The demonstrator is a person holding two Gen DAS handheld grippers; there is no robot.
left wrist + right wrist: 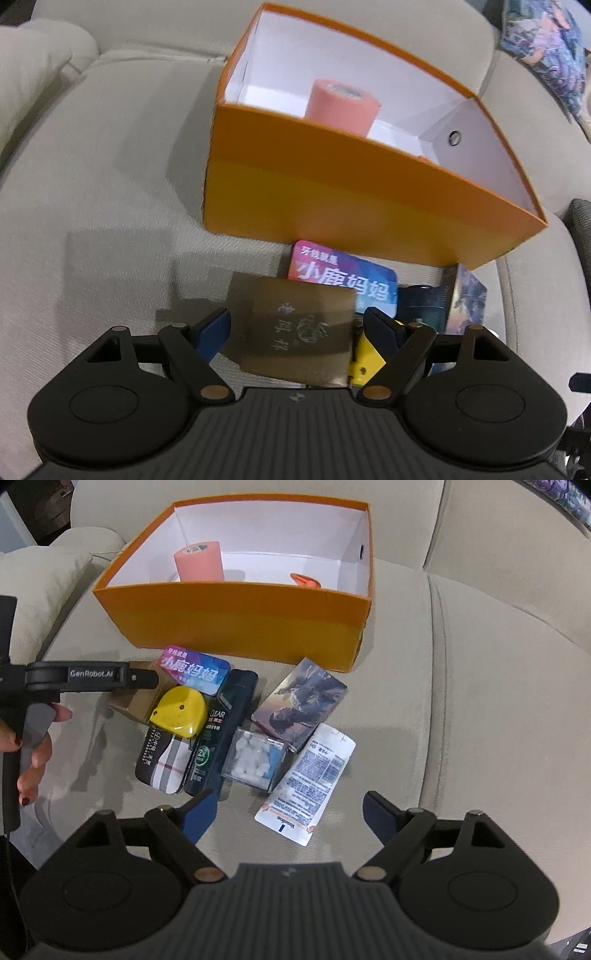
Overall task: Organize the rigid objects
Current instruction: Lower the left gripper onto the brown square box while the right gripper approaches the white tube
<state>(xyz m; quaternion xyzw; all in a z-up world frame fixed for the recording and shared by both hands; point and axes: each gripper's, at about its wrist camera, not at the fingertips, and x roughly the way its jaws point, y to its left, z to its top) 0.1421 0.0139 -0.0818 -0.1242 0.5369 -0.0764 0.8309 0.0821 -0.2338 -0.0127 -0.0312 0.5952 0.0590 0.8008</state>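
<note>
- Left gripper [295, 325] straddles a brown box [295, 332] at the left end of the pile on the sofa cushion [461, 701]; whether its fingers clamp the box, I cannot tell.
- Right gripper [288, 812] hangs spread and empty over the pile's near edge.
- Judged step: picking the brown box; next, lift it over the orange box's [229, 616] near wall, beside the pink roll [201, 563].
- Yellow case [179, 710] and colourful tin [194, 674] crowd it.

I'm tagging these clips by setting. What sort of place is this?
Probably a home living room: the items lie on a beige sofa cushion, with a patterned throw pillow behind and an orange cardboard box set on the seat.
</note>
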